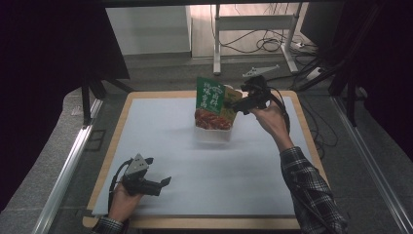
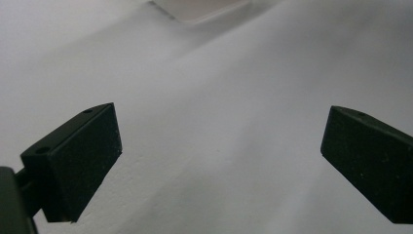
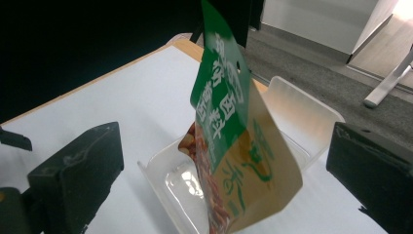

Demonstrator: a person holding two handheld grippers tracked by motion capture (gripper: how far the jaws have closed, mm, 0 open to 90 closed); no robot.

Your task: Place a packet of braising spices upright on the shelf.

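The green and tan printed snack pouch (image 1: pixel 213 105) stands upright in a clear shallow plastic tray (image 1: pixel 213 135) at the far middle of the white-covered counter (image 1: pixel 160 146). The right tongs (image 1: pixel 233 106) sit just beside it, jaws spread wide, gripping nothing. The left tongs (image 1: pixel 167 181), near the front edge, are open and empty.

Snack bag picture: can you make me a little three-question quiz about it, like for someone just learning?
1. True or false: the right gripper squeezes the snack bag.
2. What does the bag stand in? A) clear plastic tray B) metal bowl C) cardboard box
3. Fill in: the left gripper hovers over the white ____ with nothing between its jaws.

Key: 1 false, its jaws stand wide apart on either side of the bag, not pressing it. 2 A. 3 mat.
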